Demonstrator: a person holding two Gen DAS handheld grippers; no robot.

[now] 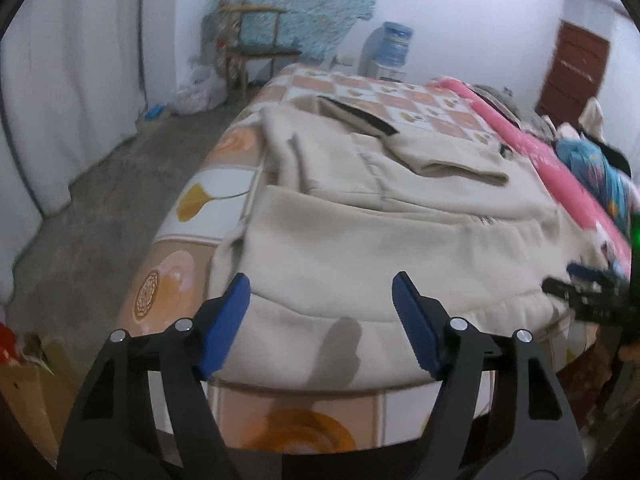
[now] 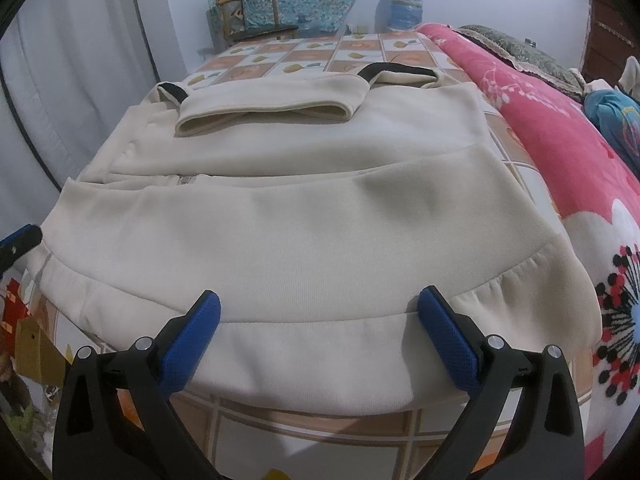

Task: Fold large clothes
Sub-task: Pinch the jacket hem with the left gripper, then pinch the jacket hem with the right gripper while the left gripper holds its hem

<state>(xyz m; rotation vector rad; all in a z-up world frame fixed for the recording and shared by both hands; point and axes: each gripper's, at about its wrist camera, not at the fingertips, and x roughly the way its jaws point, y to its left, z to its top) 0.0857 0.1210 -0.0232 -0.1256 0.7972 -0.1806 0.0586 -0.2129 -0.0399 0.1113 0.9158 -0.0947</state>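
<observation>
White walls [image 1: 460,8], concrete floor [image 1: 100,200]

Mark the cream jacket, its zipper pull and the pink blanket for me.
cream jacket [image 2: 304,232]: right wrist view, on the front panel.
zipper pull [image 2: 185,180]: right wrist view, on the metal end.
pink blanket [image 2: 560,152]: right wrist view, on its floral top.

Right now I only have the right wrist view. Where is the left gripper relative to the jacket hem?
Observer: The left gripper hangs open over the hem of the cream jacket, near its left corner.
Operator: Anything on the floor on that side?
Observer: Yes, a small blue object lies on the concrete floor by the white curtain.
Operator: And the right gripper, from the left view?
Observer: The right gripper shows at the far right edge, by the jacket's right corner, next to the pink blanket.
</observation>
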